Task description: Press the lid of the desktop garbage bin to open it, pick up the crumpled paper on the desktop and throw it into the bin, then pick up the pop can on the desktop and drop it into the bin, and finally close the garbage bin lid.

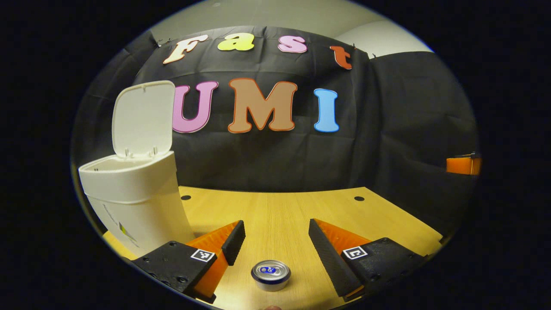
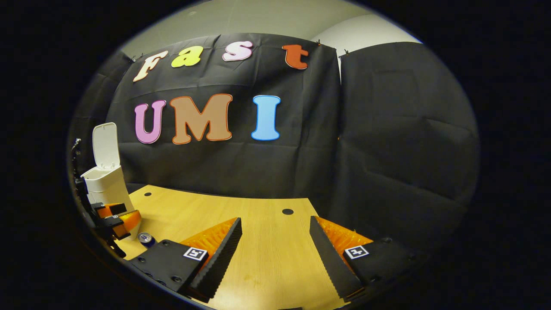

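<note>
White bin (image 1: 137,202) lid (image 1: 143,119) up, can (image 1: 270,274) between left gripper (image 1: 275,241) jaws

Each gripper, the left gripper (image 1: 277,241) and the right gripper (image 2: 275,243), is built from two wedge-shaped fingers with ribbed inner faces, carried on black blocks studded with screws and marked with small square black-and-white tags.

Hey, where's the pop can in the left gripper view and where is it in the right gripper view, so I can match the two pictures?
Left gripper view: the pop can stands upright at the bottom centre, on the table between the left gripper's open fingers.
Right gripper view: the pop can is small at the lower left, beside the left gripper.
Shared landmark: the white garbage bin, lid up, left of the can.
</note>
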A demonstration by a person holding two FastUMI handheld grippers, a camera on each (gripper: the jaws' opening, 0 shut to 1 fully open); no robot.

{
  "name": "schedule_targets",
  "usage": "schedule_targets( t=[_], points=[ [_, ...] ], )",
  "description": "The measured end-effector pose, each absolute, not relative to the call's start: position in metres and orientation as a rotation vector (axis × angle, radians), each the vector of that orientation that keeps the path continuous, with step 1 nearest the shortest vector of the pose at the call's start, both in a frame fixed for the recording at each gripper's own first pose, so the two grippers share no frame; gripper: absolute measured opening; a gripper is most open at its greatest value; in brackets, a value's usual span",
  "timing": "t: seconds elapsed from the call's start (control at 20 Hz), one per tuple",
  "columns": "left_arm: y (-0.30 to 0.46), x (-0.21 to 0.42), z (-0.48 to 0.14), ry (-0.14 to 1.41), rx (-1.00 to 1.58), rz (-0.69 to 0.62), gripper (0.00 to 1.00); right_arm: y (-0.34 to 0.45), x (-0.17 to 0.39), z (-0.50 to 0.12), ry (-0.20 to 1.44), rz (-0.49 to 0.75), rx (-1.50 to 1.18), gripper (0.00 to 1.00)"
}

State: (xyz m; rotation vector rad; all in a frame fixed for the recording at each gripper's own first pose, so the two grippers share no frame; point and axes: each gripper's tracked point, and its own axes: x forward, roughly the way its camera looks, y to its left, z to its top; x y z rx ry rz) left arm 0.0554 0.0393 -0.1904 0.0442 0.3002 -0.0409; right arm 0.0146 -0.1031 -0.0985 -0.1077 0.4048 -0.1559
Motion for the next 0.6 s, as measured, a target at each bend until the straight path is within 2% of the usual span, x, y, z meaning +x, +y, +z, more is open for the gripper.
schedule_targets(
  t=[0.6],
  points=[
    [0.053,0.044,-0.32,0.553,0.071,0.056,0.93,-0.145,-0.015,-0.105,0.458,-0.23,-0.1,1.0]
  ],
)
